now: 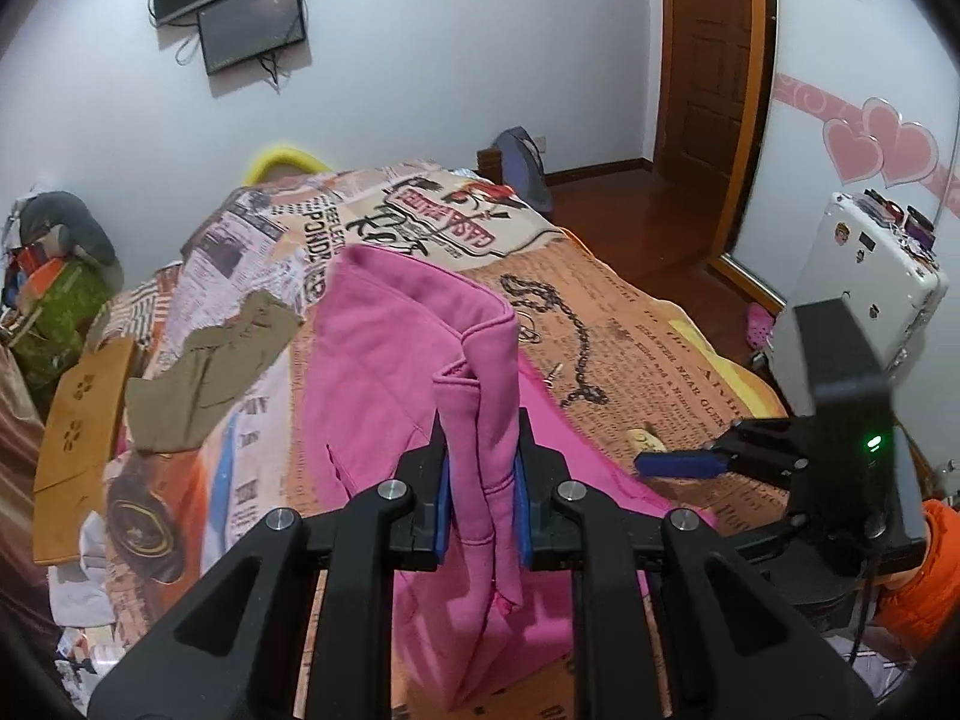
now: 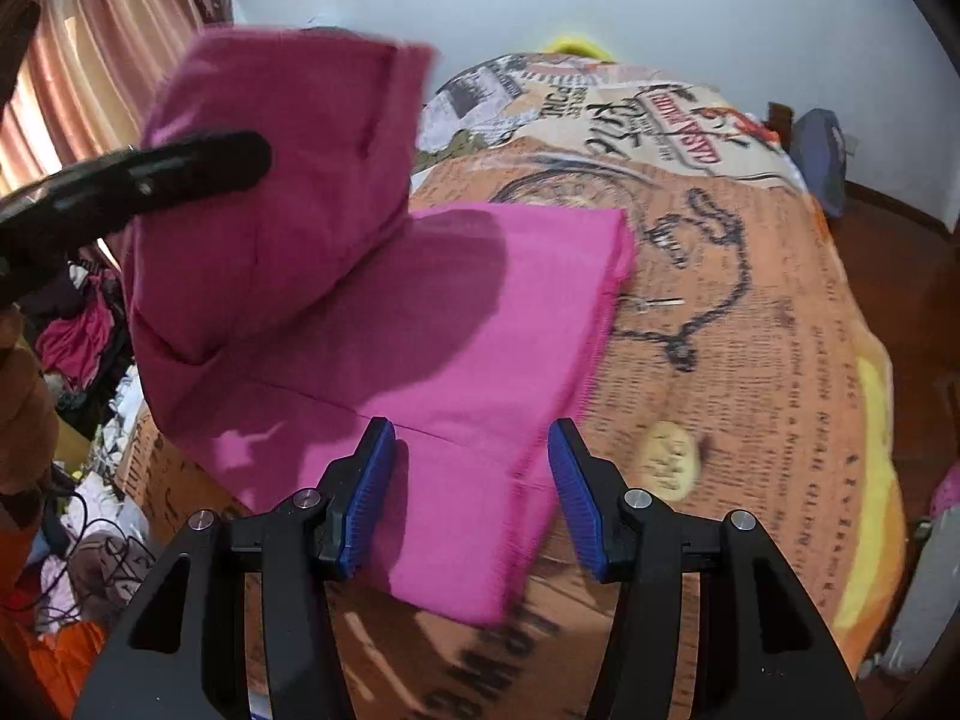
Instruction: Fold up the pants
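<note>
Pink pants (image 1: 384,372) lie partly folded on a bed with a newspaper-print cover (image 1: 648,348). My left gripper (image 1: 483,480) is shut on a bunched edge of the pants and holds that part lifted above the rest. In the right wrist view the lifted flap (image 2: 270,192) hangs at upper left, with the left gripper's black finger (image 2: 180,165) on it, over the flat pink layer (image 2: 480,330). My right gripper (image 2: 471,492) is open just above the near end of the flat layer, nothing pressed between its blue pads. It also shows at the right of the left wrist view, right gripper (image 1: 684,462).
An olive garment (image 1: 204,372) lies on the bed to the left, beside a tan board (image 1: 78,432). Clutter piles up at the bed's left side (image 2: 78,324). A white appliance (image 1: 858,258) and a wooden door (image 1: 708,60) stand right; monitors (image 1: 246,6) hang on the wall.
</note>
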### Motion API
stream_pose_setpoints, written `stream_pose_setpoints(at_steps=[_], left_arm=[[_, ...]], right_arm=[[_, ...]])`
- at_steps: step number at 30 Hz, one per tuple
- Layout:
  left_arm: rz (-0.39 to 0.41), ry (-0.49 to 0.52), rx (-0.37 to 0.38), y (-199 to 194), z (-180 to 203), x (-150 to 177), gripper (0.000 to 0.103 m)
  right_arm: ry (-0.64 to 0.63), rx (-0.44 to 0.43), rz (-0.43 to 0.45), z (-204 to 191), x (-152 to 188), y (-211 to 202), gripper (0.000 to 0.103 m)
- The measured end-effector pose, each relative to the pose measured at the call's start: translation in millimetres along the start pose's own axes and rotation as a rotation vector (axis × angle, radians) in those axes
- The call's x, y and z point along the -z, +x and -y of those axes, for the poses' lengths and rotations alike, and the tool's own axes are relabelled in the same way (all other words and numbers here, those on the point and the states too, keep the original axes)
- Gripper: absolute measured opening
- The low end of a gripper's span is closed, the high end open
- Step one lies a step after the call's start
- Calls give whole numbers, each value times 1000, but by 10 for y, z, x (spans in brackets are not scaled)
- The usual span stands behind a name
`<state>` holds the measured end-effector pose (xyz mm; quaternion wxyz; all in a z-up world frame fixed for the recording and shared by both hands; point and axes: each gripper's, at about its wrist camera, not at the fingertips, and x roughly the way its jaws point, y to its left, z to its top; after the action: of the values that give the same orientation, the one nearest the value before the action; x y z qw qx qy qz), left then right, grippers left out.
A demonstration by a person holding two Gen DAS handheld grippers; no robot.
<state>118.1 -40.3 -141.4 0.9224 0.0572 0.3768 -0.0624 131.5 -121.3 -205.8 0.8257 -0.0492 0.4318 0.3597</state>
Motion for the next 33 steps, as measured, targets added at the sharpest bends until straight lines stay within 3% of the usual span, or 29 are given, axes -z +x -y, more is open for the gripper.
stream_pose_setpoints(at_steps=[10,23,26,27,28,33], left_arm=[[-50,25,53,231,265,-22,17],[-189,13,134,581,441,117,18],[-197,21,128,594,457,115,33],[-199,19,127,589,464,114,50],[-191,15,129,573,467,113,59],[-117,11,85,362,379,46,60]], right_arm=[[56,37,-11,196,160,31,49],[87,45,10,261,203,-88,49],[97,62,22,281,222,-171,49],[105,61,31,290,220,-203,49],[115,59,42,297,221,-241,49],[134,62,92,300,166,-385,49]])
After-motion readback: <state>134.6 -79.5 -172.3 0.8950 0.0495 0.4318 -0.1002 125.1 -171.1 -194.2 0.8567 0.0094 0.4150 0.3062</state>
